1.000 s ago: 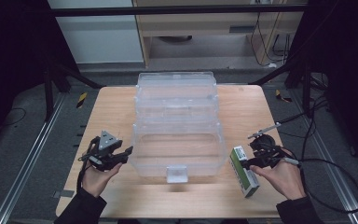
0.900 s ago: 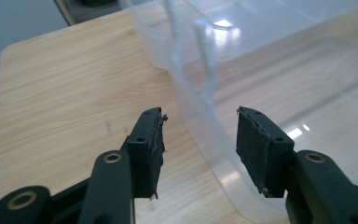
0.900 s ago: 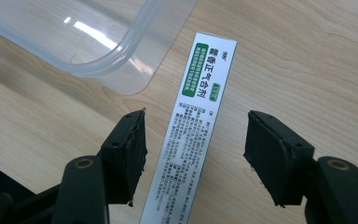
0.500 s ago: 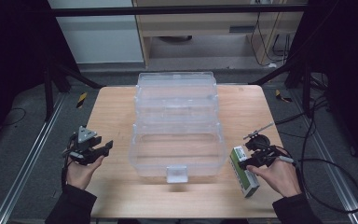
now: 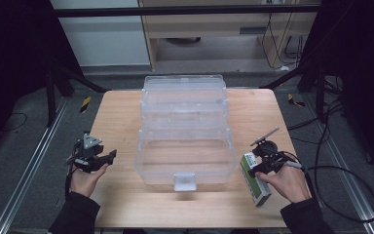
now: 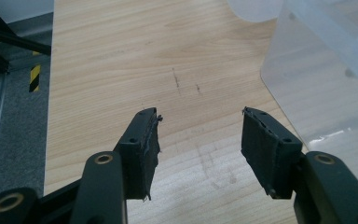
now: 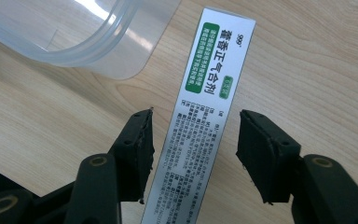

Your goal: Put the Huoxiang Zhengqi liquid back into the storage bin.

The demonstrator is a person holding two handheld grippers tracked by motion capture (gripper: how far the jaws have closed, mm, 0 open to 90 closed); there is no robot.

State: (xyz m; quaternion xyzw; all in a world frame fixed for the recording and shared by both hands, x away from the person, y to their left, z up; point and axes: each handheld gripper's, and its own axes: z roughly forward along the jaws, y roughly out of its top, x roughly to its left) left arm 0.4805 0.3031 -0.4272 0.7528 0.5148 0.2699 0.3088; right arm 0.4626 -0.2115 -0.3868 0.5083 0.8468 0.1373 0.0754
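A white and green medicine box (image 5: 253, 177) (image 7: 200, 121) lies flat on the wooden table (image 5: 121, 117), right of a clear plastic storage bin (image 5: 185, 131). My right gripper (image 5: 259, 167) (image 7: 193, 144) is open, and its jaws stand on either side of the box without pressing it. Over the table's left edge my left gripper (image 5: 108, 157) (image 6: 200, 140) is open with bare wood between its fingers. The bin's clear wall (image 6: 326, 88) shows at the right of the left gripper view.
The bin's open lid (image 5: 184, 92) stretches toward the far edge. A latch tab (image 5: 184, 181) sticks out at the bin's near side. Black cables (image 5: 341, 170) trail off the table's right side. Metal rails (image 5: 24, 165) run along the floor on both sides.
My left gripper has drawn away from the bin toward the table's left edge. My right gripper has settled lower around the medicine box.
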